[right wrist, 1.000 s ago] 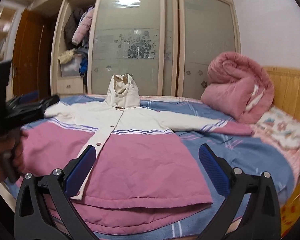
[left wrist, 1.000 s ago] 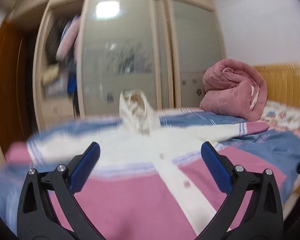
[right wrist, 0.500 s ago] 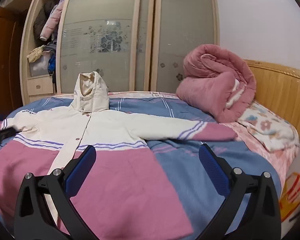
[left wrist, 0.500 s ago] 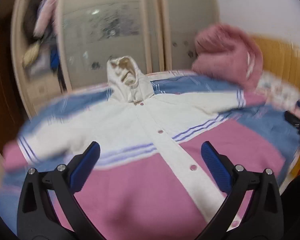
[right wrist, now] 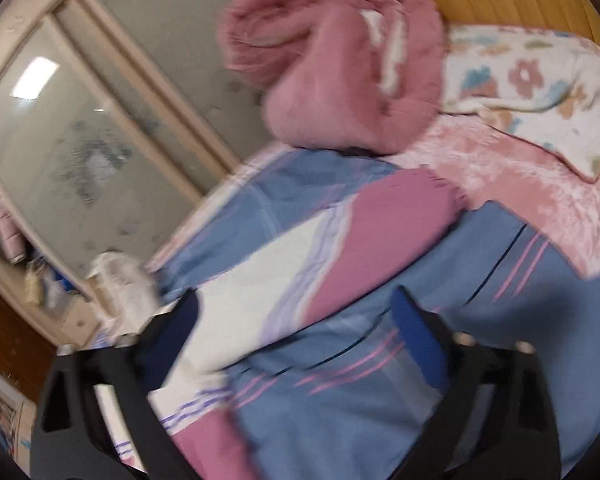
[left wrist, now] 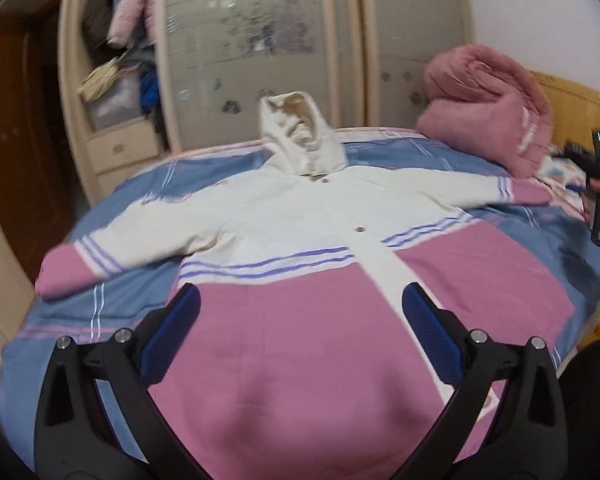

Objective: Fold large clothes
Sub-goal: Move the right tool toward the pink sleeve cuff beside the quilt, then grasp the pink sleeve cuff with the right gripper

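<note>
L tongs (left wrist: 300, 312) wide, empty, over coat (left wrist: 300, 280) | R tongs (right wrist: 296, 316) closing, empty, above sleeve (right wrist: 371, 232)

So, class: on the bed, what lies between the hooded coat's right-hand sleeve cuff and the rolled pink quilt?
In the right wrist view, only blue striped bedsheet lies between the cuff and the rolled quilt; nothing else sits there.

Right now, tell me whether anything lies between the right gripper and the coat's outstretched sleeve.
Nothing visible does. The right gripper, its jaws closing with nothing pressed between them, looks straight at the sleeve, with only bare blue bedspread around it. The rolled pink quilt and floral pillow lie beyond the cuff.
</note>
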